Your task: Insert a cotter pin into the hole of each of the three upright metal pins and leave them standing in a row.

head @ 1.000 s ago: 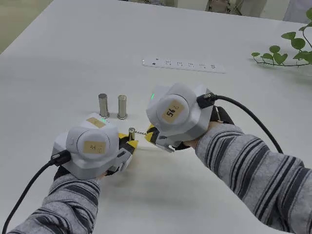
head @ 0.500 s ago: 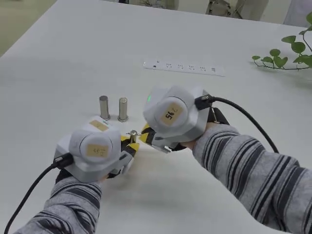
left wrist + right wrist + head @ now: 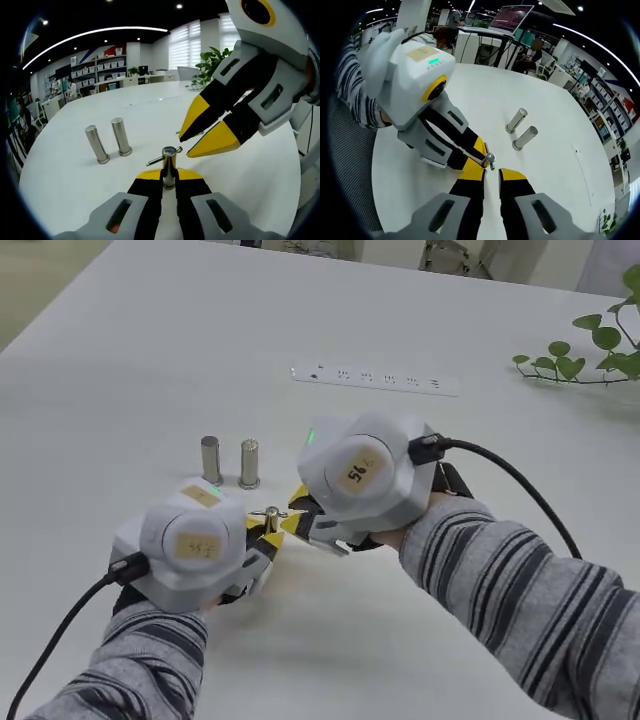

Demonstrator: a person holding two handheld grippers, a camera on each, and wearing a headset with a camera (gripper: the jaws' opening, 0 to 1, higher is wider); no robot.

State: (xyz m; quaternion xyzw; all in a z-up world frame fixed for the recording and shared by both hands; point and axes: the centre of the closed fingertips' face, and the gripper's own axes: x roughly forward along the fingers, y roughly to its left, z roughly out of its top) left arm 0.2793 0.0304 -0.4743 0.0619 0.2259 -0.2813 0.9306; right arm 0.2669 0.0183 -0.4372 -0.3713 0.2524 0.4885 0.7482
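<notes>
Left gripper [image 3: 170, 176]: jaws clamped on the lower part of one metal pin [image 3: 169, 167], which it holds upright, just above or on the table [image 3: 150, 340]; contact with the surface cannot be told.

Cotter pin [image 3: 156, 160]: sits through the hole near the top of the held metal pin. Its shaft sticks out on the side away from the right gripper, and its looped end lies at the pin's head.

Right gripper [image 3: 492, 175]: jaws parted with a clear gap and nothing between them. Its yellow tips point at the head of the held pin and sit just beside the loop. Whether they touch it cannot be told.

Second metal pin [image 3: 211, 460] and third metal pin [image 3: 249, 462]: both upright on the table, side by side and close to each other, beyond the left gripper. No cotter pin is visible in either.

Farther back on the table lies a white power strip [image 3: 375, 377]. Green plant [image 3: 590, 350] at the far right edge.
</notes>
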